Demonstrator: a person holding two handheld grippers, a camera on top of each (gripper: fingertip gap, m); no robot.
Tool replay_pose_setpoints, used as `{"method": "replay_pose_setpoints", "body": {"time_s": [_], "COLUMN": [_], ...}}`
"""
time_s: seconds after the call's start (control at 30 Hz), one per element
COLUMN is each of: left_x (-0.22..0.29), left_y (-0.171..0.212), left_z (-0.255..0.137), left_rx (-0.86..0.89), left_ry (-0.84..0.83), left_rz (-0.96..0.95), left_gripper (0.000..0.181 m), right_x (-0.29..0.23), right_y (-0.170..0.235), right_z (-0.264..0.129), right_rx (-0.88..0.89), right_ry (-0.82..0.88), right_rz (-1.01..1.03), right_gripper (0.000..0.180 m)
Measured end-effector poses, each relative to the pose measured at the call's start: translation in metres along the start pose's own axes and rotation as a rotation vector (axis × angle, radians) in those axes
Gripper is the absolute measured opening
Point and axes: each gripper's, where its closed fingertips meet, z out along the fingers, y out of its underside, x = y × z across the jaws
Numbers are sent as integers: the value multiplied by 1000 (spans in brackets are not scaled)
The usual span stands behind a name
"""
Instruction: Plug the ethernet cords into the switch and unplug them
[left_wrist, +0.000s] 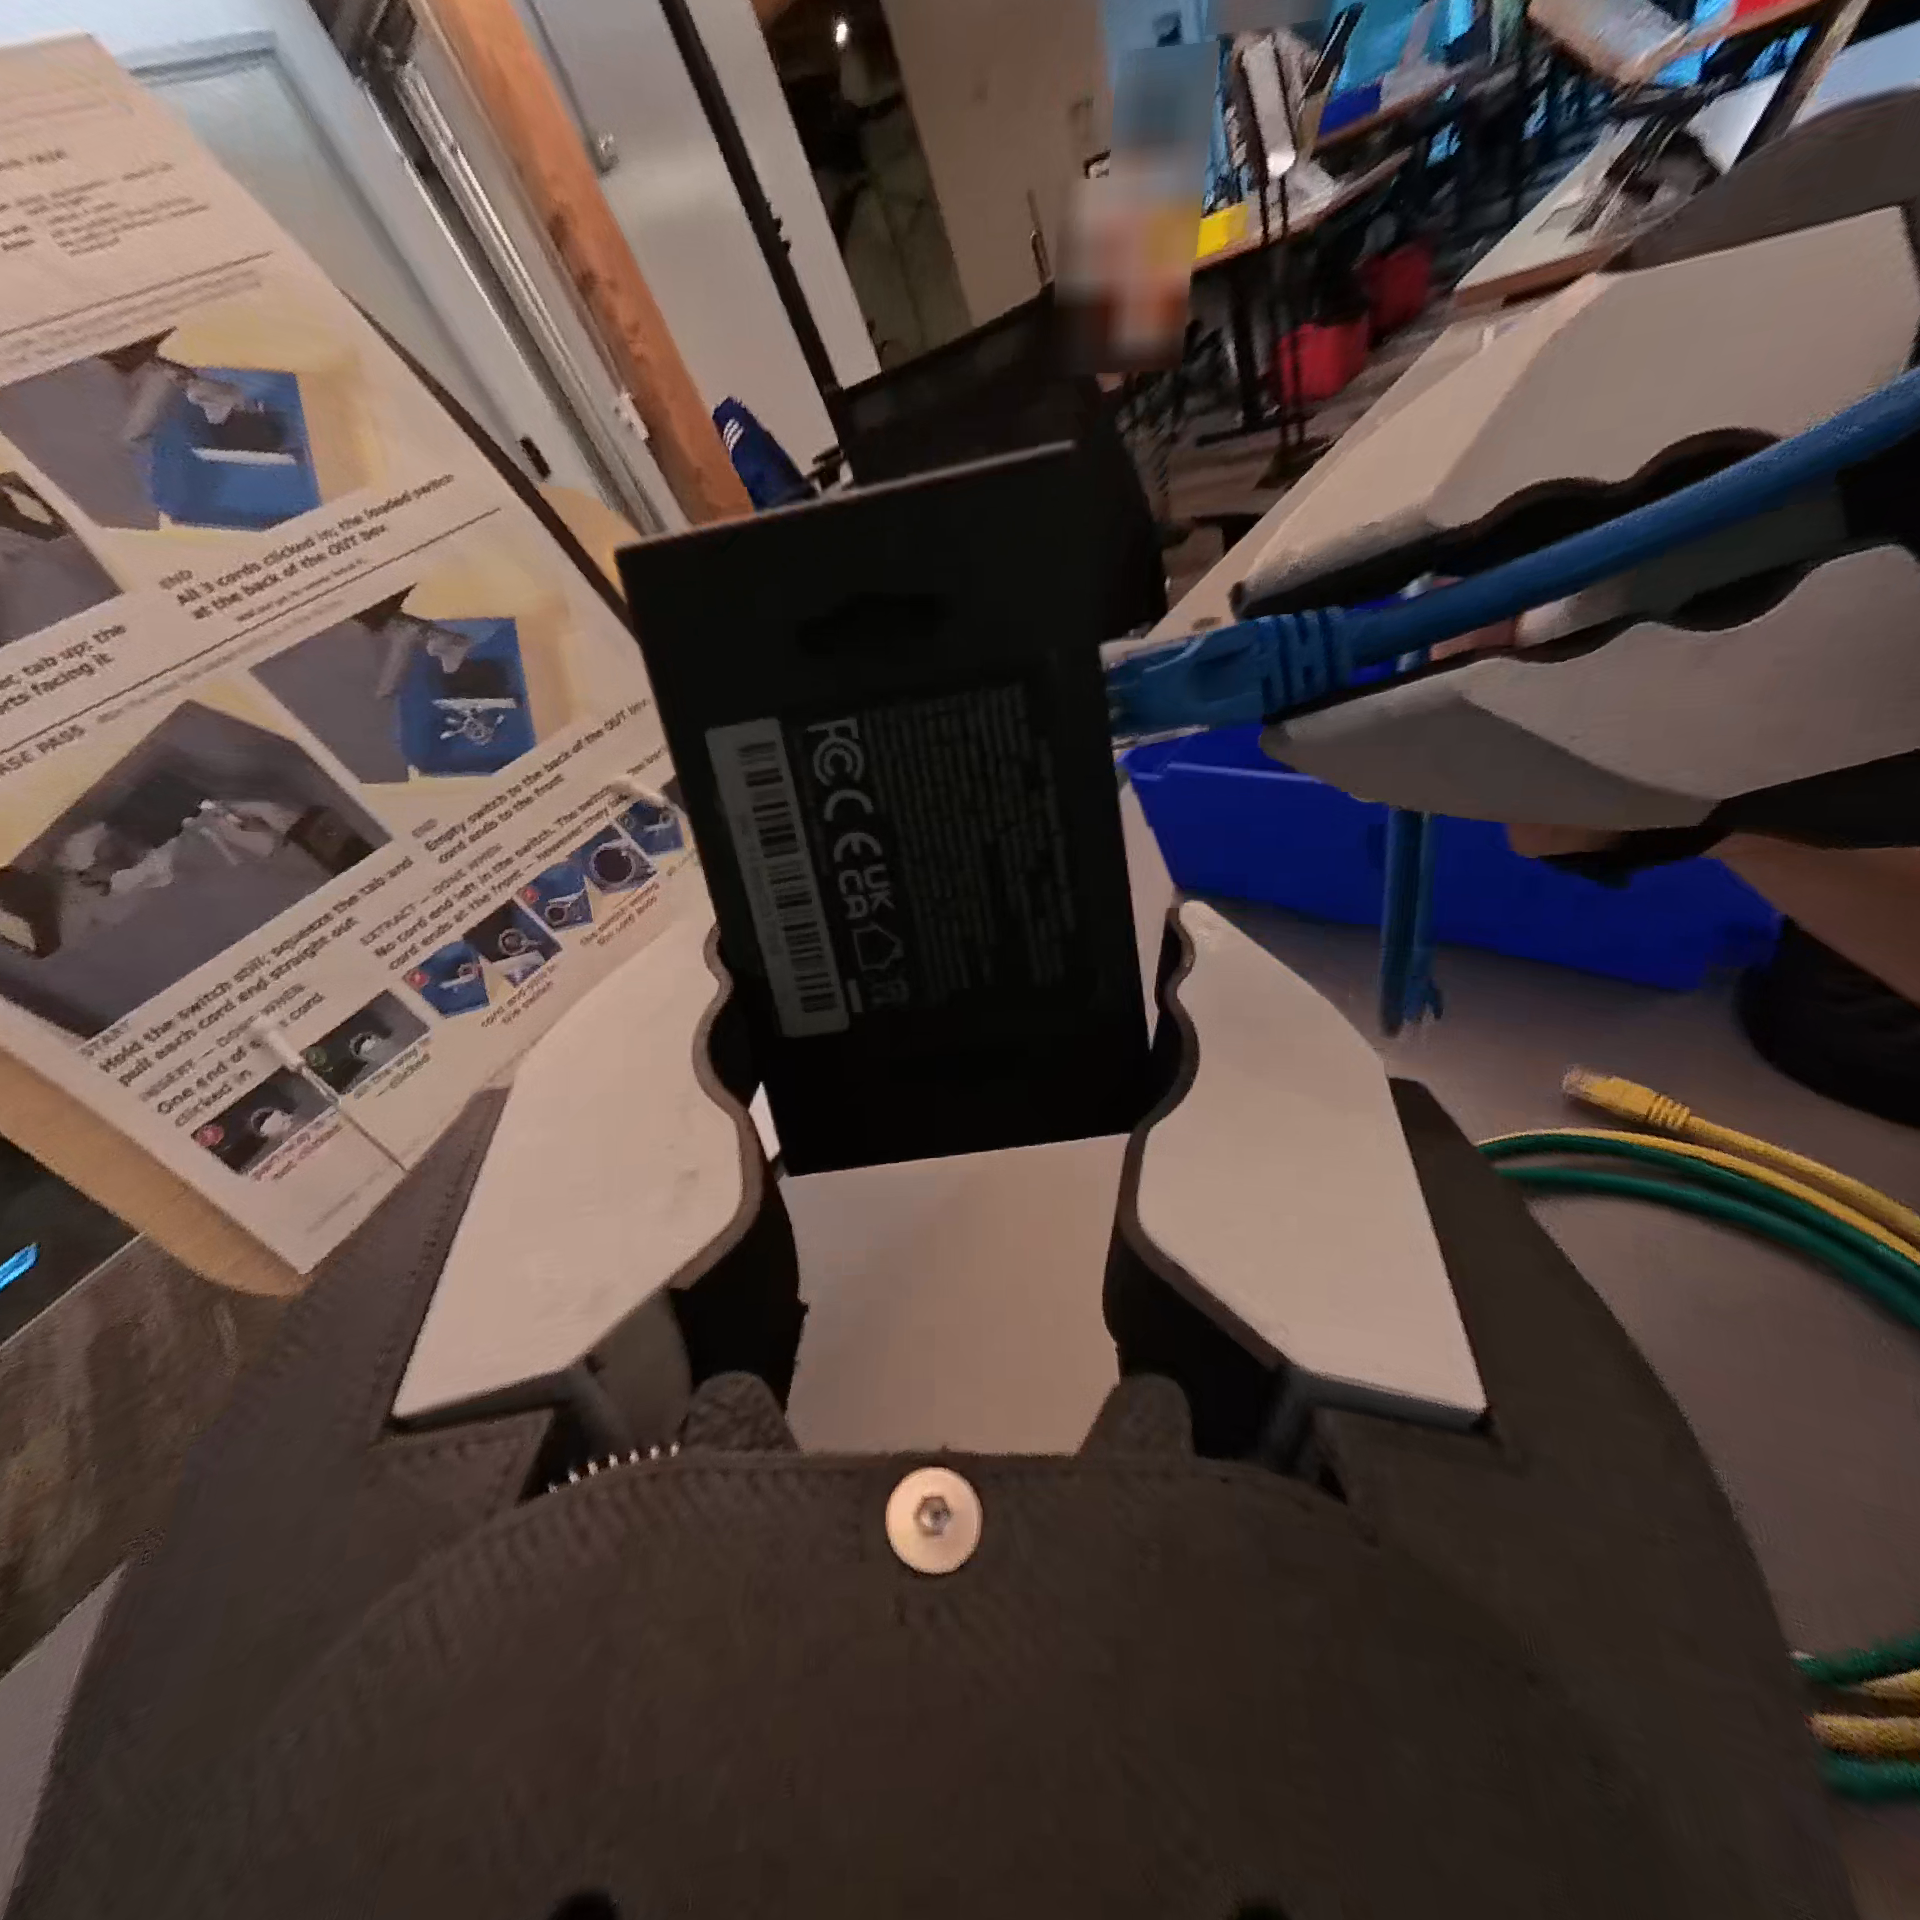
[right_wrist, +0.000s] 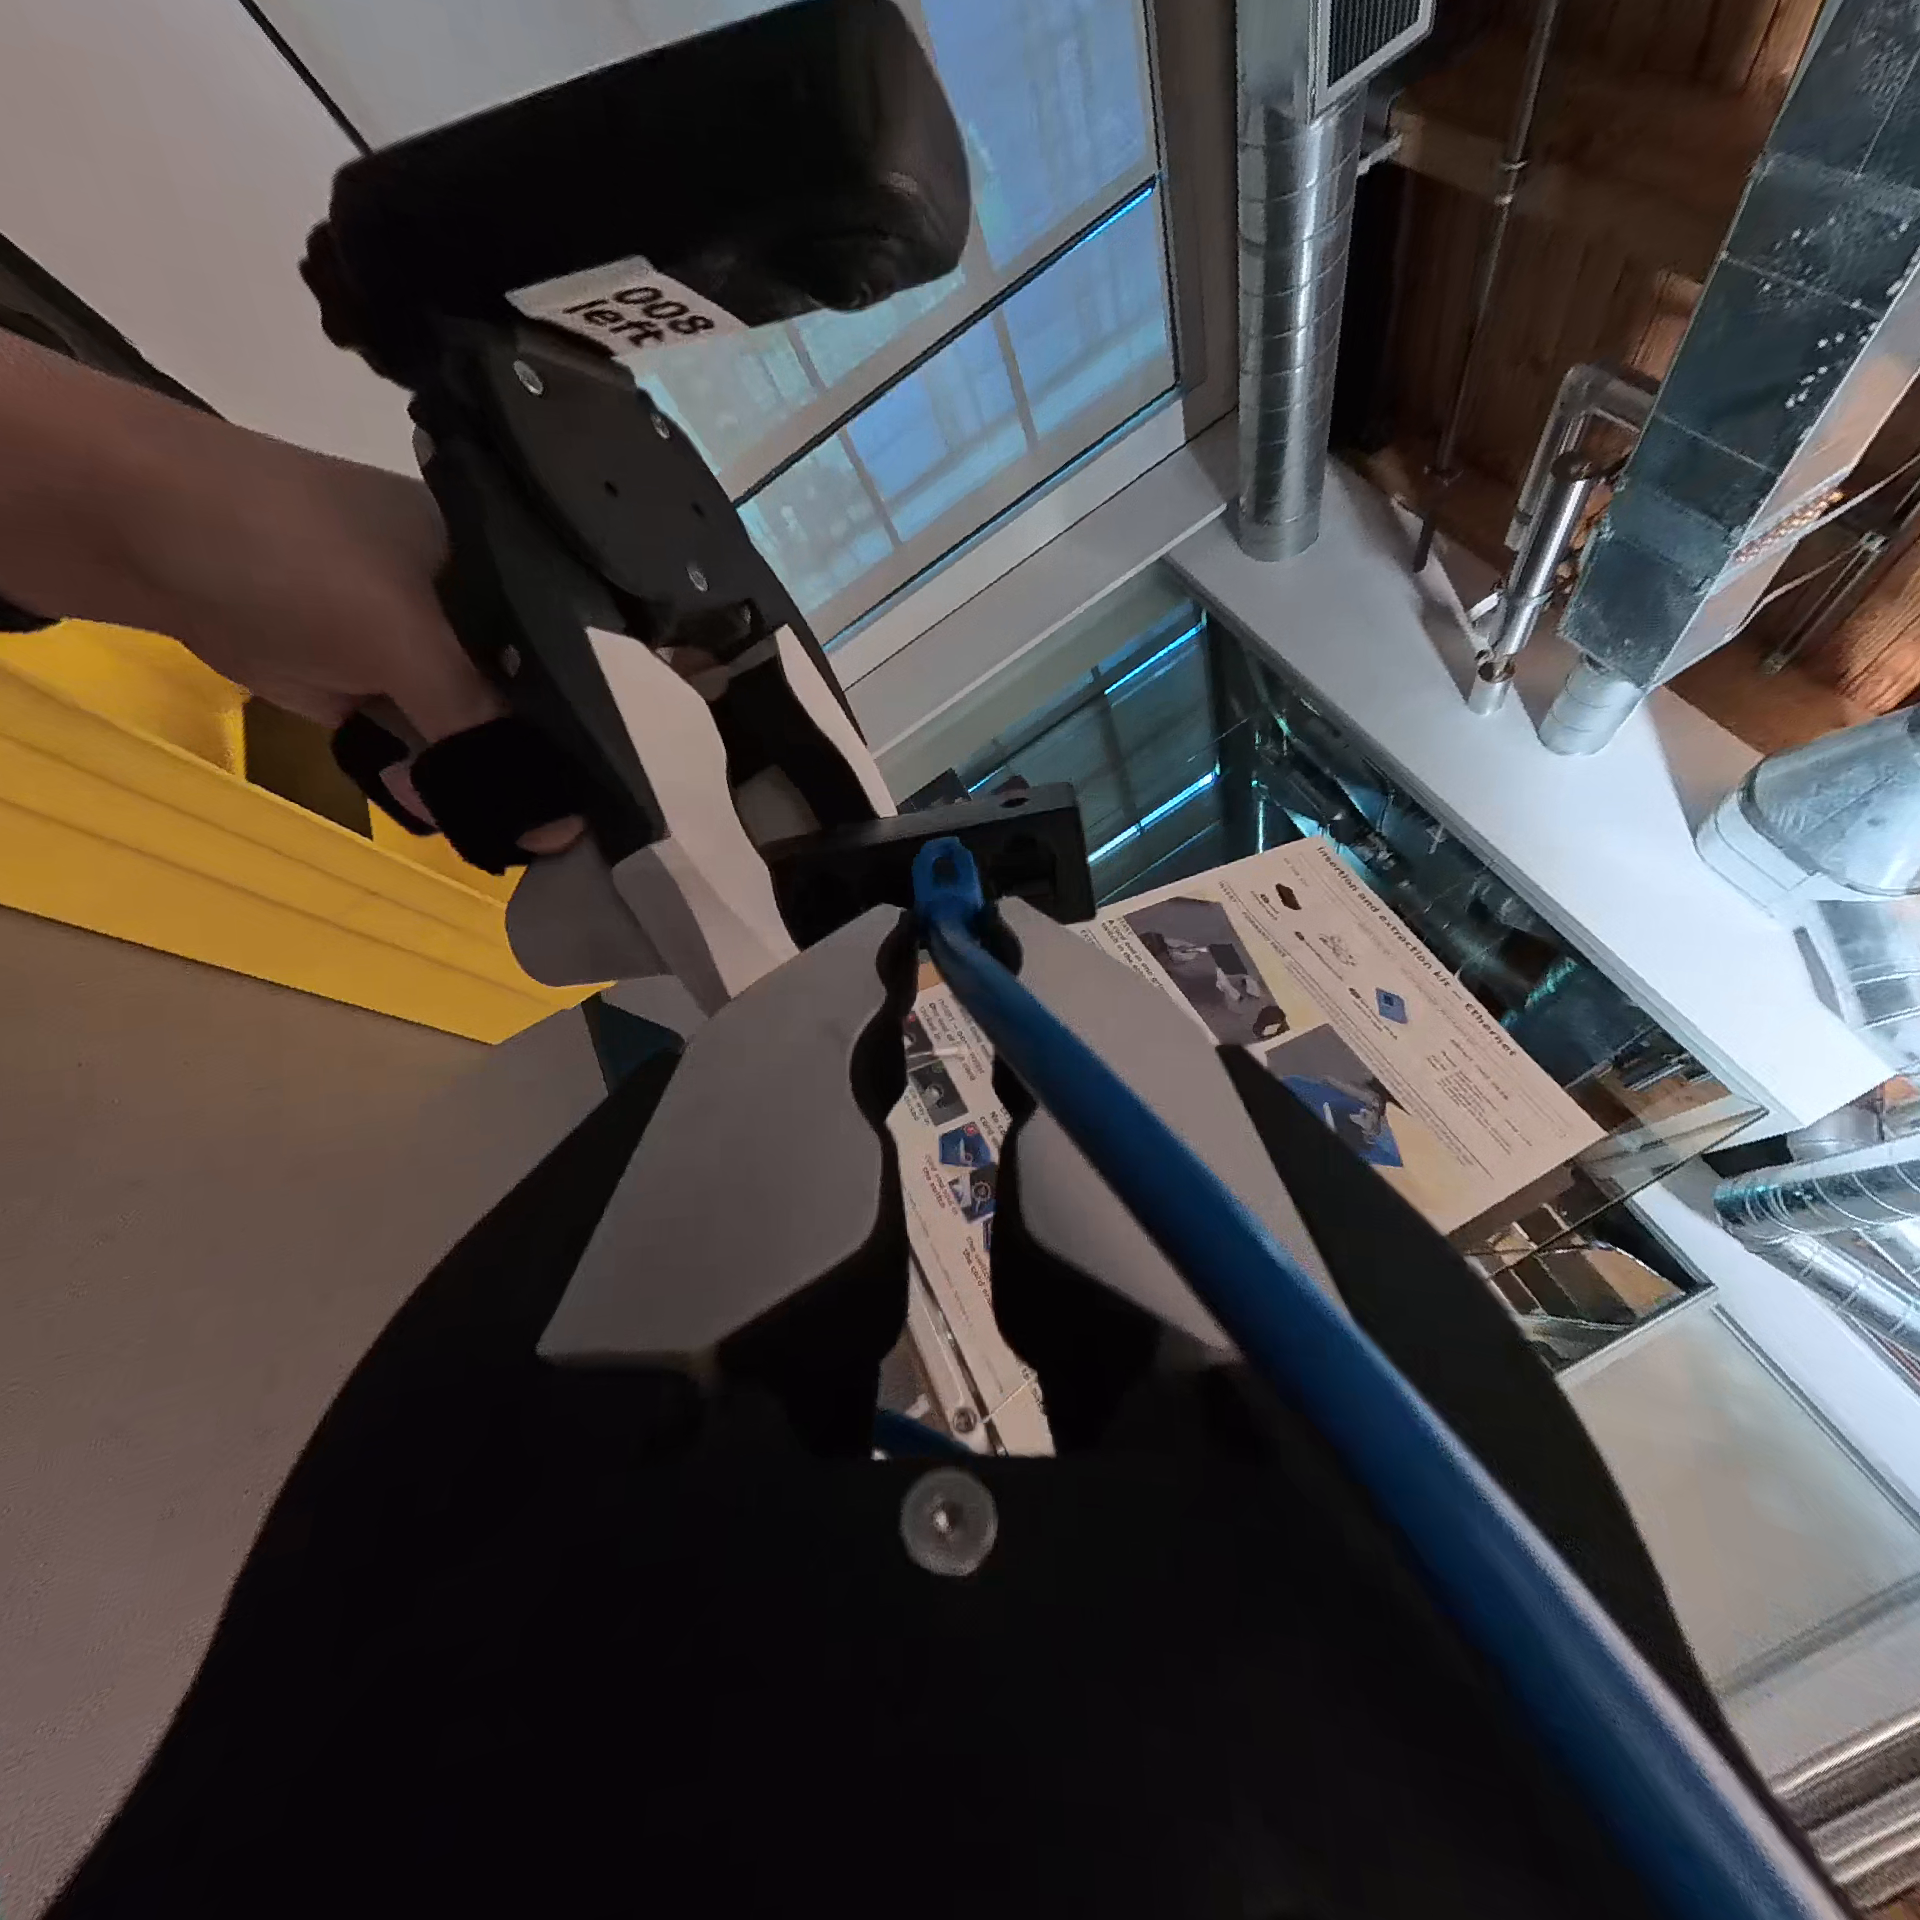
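Note:
My left gripper (left_wrist: 948, 940) is shut on the black switch (left_wrist: 894, 790) and holds it up above the table, its labelled underside toward the camera. My right gripper (left_wrist: 1252, 665) comes in from the right, shut on the blue ethernet cord (left_wrist: 1558, 582). The cord's plug (left_wrist: 1164, 686) sits right at the switch's right edge. In the right wrist view my right gripper (right_wrist: 945, 920) grips the blue cord (right_wrist: 1247, 1278) just behind its plug (right_wrist: 943, 868), which is at a port in the switch's port face (right_wrist: 935, 862). Whether the plug is seated I cannot tell.
A yellow cord (left_wrist: 1662, 1122) and a green cord (left_wrist: 1714, 1205) lie on the grey table at the right. A blue bin (left_wrist: 1351, 842) stands behind the switch. A printed instruction sheet (left_wrist: 260, 675) leans at the left. A yellow bin (right_wrist: 208, 831) shows in the right wrist view. The grippers' ends are close to 6 cm from one another.

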Motion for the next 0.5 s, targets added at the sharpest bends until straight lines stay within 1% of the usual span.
{"method": "replay_pose_setpoints", "body": {"time_s": [0.1,0.2,0.33,0.5], "left_x": [12,10,0,-4], "left_y": [4,6,3,5], "left_z": [5,10,9,6], "left_rx": [-53,-71,-52,-70], "left_ry": [55,-3,-53,-57], "left_rz": [-11,11,-34,-51], "left_gripper": [73,73,73,72], "right_x": [-2,-2,5,5], "right_y": [9,7,12,8], "right_z": [5,4,6,5], "right_rx": [-49,-35,-75,-68], "right_ry": [10,54,88,106], "right_rz": [-11,-73,-56,-92], "right_gripper": [14,15,16,15]}}
